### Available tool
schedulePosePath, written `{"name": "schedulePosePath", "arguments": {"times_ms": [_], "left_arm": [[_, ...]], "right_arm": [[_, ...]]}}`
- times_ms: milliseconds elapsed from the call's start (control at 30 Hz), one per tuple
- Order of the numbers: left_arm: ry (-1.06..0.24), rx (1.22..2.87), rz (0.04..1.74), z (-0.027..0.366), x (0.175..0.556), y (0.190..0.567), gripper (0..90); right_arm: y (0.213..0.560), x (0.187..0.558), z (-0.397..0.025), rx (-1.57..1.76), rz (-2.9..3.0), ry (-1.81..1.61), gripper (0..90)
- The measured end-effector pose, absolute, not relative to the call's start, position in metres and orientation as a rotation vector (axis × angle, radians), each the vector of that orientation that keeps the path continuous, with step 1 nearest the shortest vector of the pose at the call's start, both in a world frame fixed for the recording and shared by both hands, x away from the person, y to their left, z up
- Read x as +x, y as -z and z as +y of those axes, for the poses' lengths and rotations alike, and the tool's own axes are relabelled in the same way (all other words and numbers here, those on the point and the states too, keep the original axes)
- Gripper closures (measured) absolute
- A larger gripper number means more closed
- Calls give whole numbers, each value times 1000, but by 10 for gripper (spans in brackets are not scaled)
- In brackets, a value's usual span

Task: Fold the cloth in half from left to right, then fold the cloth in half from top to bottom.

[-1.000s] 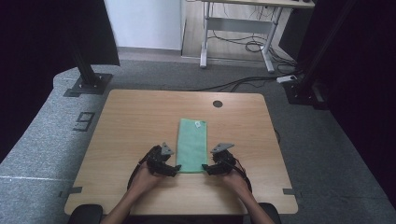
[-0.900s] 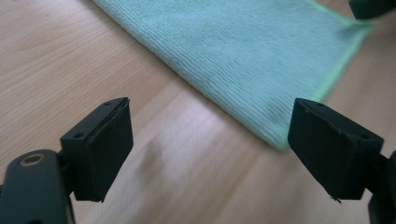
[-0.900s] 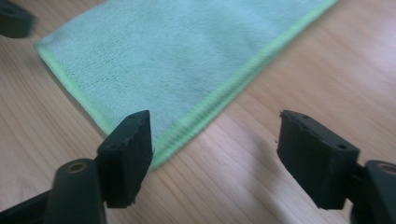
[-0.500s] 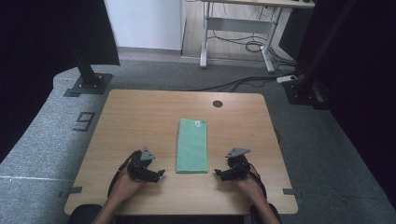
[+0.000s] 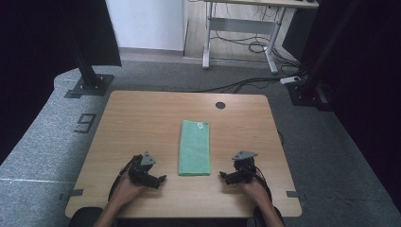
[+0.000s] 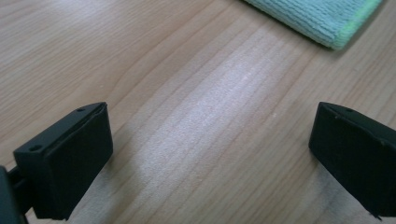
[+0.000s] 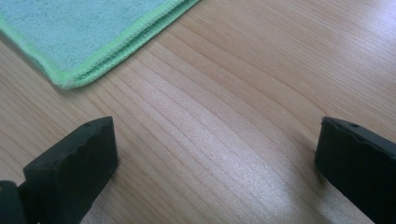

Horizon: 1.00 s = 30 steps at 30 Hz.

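Each gripper, left gripper (image 5: 160,179) and right gripper (image 5: 224,176), is black, with a grey three-cornered plate on top and a dark cable trailing behind it. Both have blocky matte-black jaws with small screw holes near the upper edges. The forearms are bare, without sleeves.

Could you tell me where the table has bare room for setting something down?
Wide bare wood lies left and right of the green cloth, out to the table edges, and beyond it near the round hole. The near edge is crowded: left tongs and right tongs flank the cloth.

Folded green cloth (image 5: 194,147), flat mid-table
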<state>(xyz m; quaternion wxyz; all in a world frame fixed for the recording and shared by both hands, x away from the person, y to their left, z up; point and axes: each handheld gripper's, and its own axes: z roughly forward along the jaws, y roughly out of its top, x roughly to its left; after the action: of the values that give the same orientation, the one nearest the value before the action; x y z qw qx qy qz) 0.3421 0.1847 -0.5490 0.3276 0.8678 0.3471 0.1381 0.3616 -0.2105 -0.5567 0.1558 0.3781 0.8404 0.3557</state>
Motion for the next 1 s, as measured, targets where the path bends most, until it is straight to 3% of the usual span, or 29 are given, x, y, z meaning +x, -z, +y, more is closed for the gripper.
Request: {"name": "schedulePosePath", "arguments": {"times_ms": [733, 1000], "left_arm": [[-365, 2246, 992, 184, 340, 549, 0], [-364, 2246, 992, 184, 340, 549, 0]], "right_arm": [[557, 361, -211, 1086, 2403, -1022, 1], [552, 364, -209, 1129, 2383, -1055, 59]]}}
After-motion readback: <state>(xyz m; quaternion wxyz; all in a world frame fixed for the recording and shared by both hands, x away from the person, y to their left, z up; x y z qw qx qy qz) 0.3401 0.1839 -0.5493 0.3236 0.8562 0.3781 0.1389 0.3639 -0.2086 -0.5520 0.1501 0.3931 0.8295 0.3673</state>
